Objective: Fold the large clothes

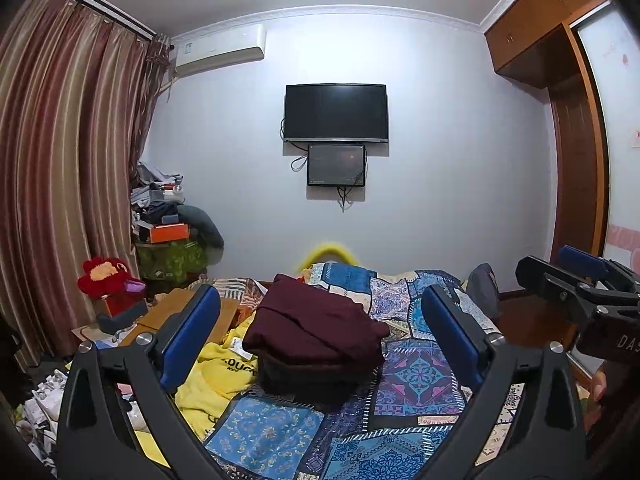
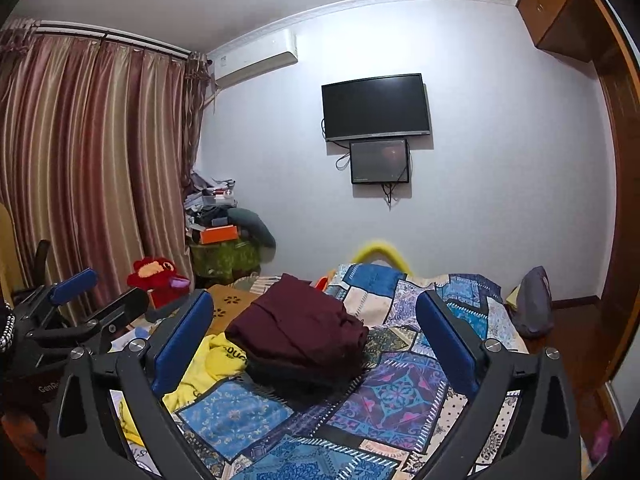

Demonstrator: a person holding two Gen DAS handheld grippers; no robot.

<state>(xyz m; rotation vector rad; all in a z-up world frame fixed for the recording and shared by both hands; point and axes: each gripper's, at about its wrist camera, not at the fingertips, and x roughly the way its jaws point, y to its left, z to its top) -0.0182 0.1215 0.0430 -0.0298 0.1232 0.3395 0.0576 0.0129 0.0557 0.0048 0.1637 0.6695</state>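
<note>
A folded maroon garment [image 1: 316, 332] lies in a neat stack on the patchwork bedspread [image 1: 416, 372]; it also shows in the right wrist view [image 2: 300, 332]. A crumpled yellow garment [image 1: 216, 376] lies just left of it, seen also in the right wrist view [image 2: 208, 364]. My left gripper [image 1: 320, 340] is open and empty, held above the bed with the stack between its blue pads. My right gripper [image 2: 316, 336] is open and empty too, likewise facing the stack. Each gripper shows in the other's view, the right one [image 1: 576, 280] and the left one [image 2: 84, 300].
A red plush toy [image 1: 108, 276] and a cluttered pile [image 1: 168, 216] stand by the curtains [image 1: 60, 180] at the left. A TV [image 1: 336, 112] hangs on the far wall. A wooden wardrobe [image 1: 576, 160] is at the right. A grey bag [image 2: 532, 300] sits at the bed's far right.
</note>
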